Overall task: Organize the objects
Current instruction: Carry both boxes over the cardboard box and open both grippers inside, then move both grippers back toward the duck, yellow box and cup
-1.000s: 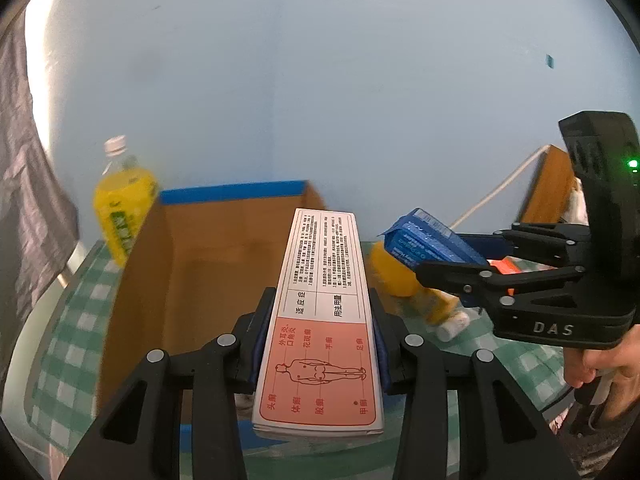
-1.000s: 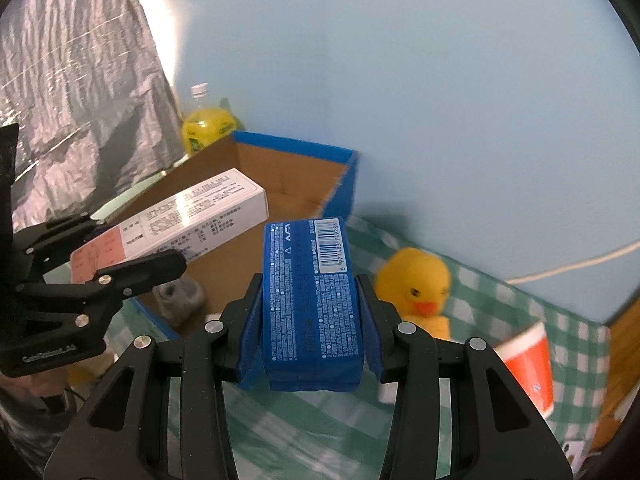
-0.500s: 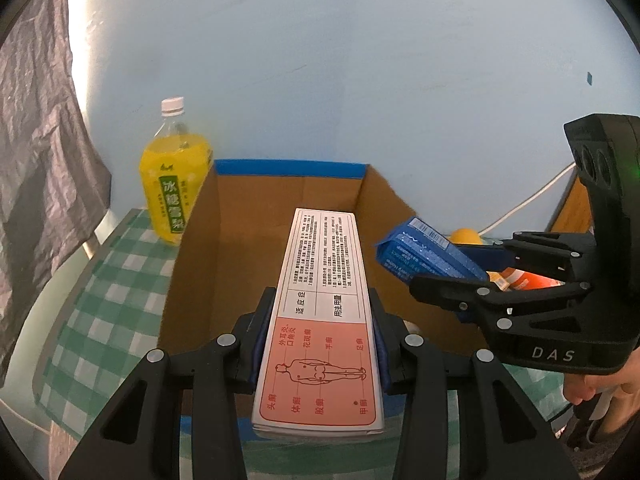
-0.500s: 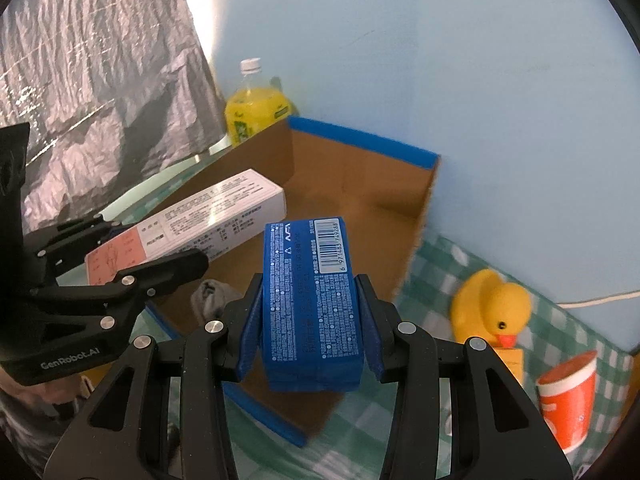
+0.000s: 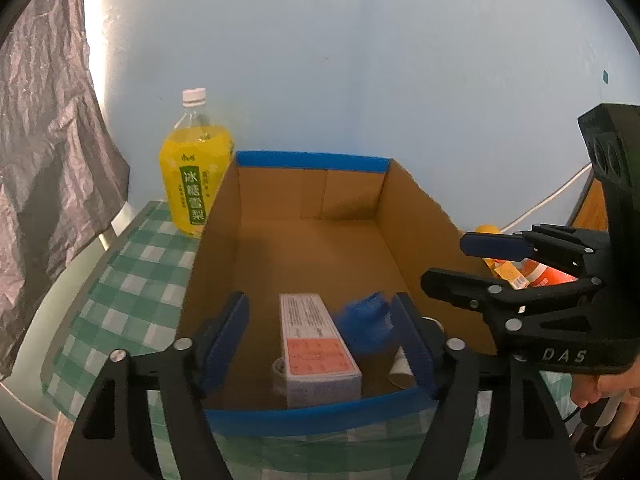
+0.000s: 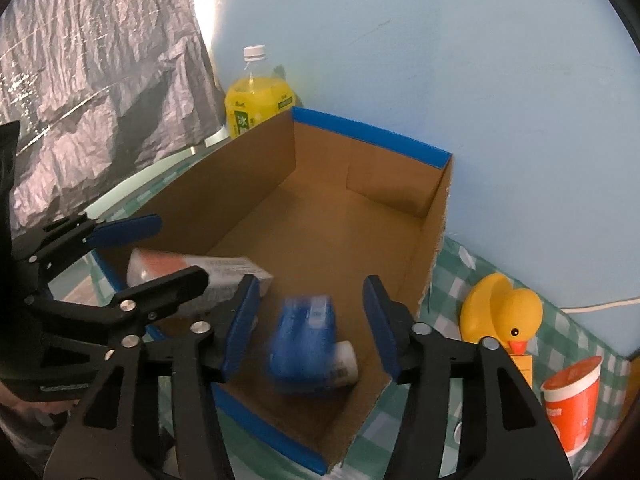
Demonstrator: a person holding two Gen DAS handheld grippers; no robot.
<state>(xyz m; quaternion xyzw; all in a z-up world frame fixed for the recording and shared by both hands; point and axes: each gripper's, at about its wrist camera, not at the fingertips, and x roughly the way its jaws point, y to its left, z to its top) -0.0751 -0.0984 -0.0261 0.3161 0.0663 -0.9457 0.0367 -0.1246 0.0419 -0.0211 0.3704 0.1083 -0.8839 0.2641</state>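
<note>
Both my claws hang over the near end of the cardboard box (image 5: 320, 248), and both have just been opening, with nothing gripped in either. The left claw (image 5: 320, 344) stands wide, its blue pads well clear of the white medicine carton (image 5: 318, 344), which lies in the box below, lengthwise toward twelve o'clock, its red panel nearest me. The right claw (image 6: 312, 320) is parted too; the blue packet (image 6: 304, 344) shows blurred in the gap between its pads, touching neither, over a small white bottle (image 6: 346, 362) on the box floor. On the checked tabletop (image 6: 448, 312), a yellow drink bottle (image 5: 194, 176) stands at ten o'clock just beside the box's far corner, while a yellow rubber duck (image 6: 502, 312) and an orange cup (image 6: 572, 404) sit at three to four o'clock of the right claw, outside the box wall.
</note>
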